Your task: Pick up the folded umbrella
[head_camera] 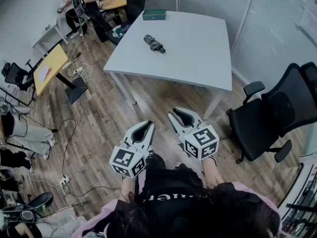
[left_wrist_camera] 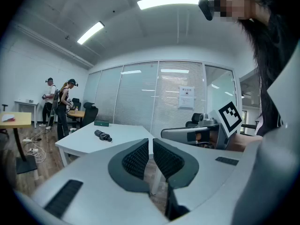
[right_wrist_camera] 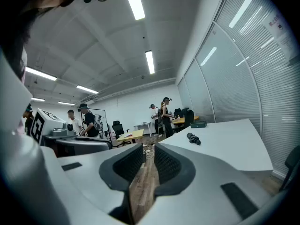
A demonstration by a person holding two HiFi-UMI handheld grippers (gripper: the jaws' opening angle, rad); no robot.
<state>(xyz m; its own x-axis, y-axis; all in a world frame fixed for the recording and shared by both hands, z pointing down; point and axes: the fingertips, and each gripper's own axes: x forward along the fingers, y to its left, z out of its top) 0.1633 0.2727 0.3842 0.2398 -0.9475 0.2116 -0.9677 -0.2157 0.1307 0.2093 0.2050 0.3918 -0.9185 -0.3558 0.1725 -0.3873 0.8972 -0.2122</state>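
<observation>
Hovering short of the white surface, task unstarted: folded umbrella lying untouched well ahead of the jaws. Left gripper, right gripper both closed, empty. Approach, grasp, lift remaining.

White worktop ahead w/ folded umbrella lying on its left half. Green box at far edge, apart from umbrella. Left gripper & right gripper side by side over wood floor, short of worktop, jaws together. Black office chair at right.
</observation>
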